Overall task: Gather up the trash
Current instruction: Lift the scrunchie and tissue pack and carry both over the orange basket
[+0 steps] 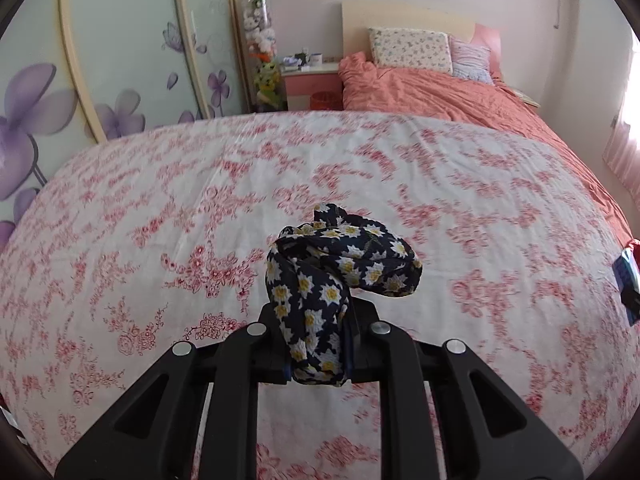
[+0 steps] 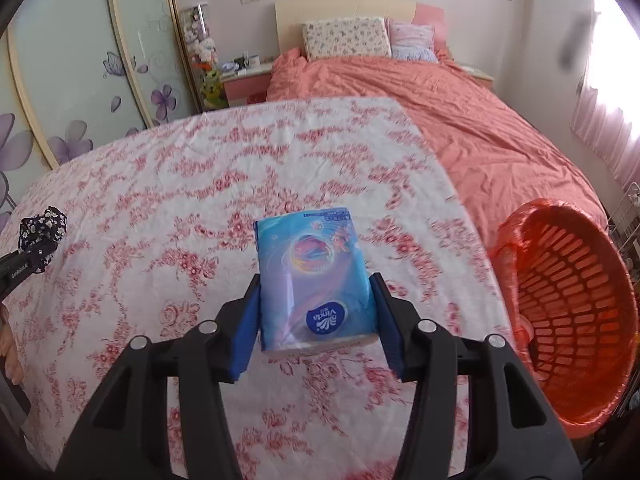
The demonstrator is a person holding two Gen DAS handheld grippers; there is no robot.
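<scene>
Your left gripper (image 1: 316,344) is nearly closed, its jaws pinching a dark daisy-print cloth (image 1: 340,264) that bulges out toward 1 o'clock above the flowered sheet (image 1: 160,208). In your right view that same cloth (image 2: 42,224) sits at 9 o'clock. Your right gripper (image 2: 316,320) is about half open, its blue pads (image 2: 246,332) pressed against both sides of a blue tissue pack (image 2: 312,276). The orange basket (image 2: 568,312), lined with an orange bag, stands at 3 o'clock beside the bed.
</scene>
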